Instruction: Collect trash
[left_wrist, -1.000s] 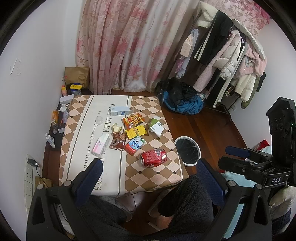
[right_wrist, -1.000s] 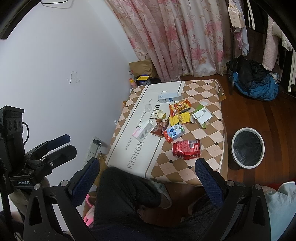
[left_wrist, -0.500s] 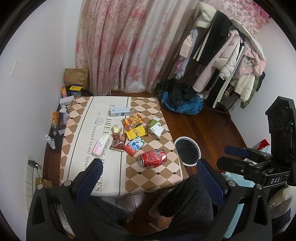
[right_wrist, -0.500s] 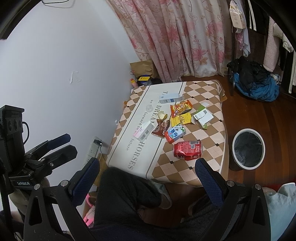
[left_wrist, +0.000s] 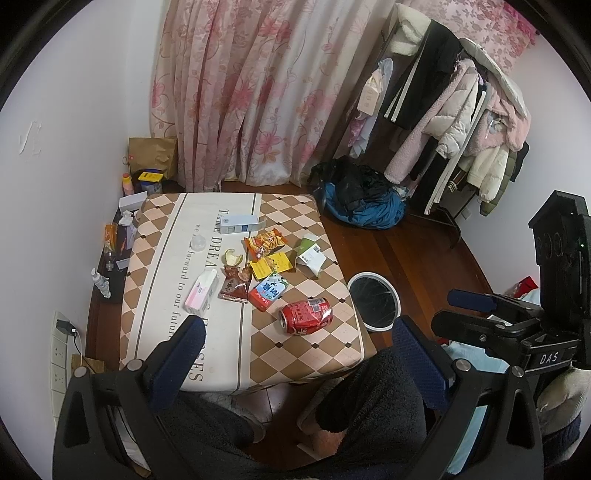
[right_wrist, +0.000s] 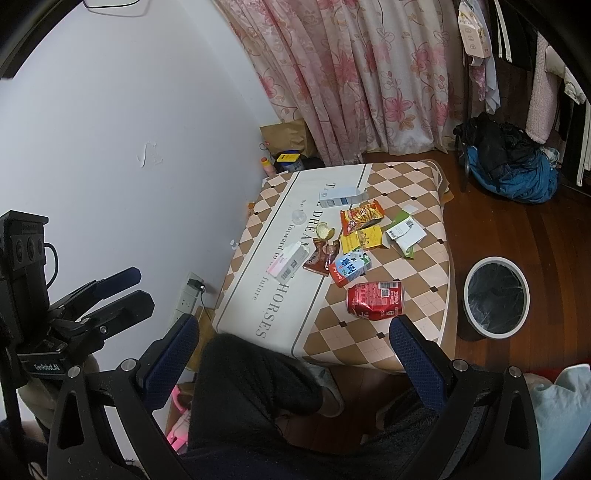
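Observation:
Trash lies on a low table (left_wrist: 177, 236) with a checked cloth: a crushed red can (left_wrist: 306, 316) (right_wrist: 375, 300) near the front right, a blue and red milk carton (left_wrist: 267, 290) (right_wrist: 349, 267), a yellow packet (left_wrist: 269, 264), an orange snack bag (left_wrist: 265, 242), a brown wrapper (left_wrist: 232, 288), a pink and white box (left_wrist: 202, 293), a blue and white box (left_wrist: 237, 224) and a green and white carton (left_wrist: 311, 254). A white-rimmed bin (left_wrist: 373, 301) (right_wrist: 496, 297) with a black liner stands on the floor to the table's right. My left gripper (left_wrist: 295, 354) and right gripper (right_wrist: 291, 347) are both open and empty, held above my lap short of the table.
Bottles and boxes crowd the wall side of the table (left_wrist: 114, 243). A clothes rack with coats (left_wrist: 454, 122) and a blue and black heap (left_wrist: 362, 201) stand at the back right. A power strip (left_wrist: 61, 350) is on the left wall.
Both views have shifted only very slightly; the table sits a touch lower in the left wrist view. Nothing on the table has moved, and both grippers stay open.

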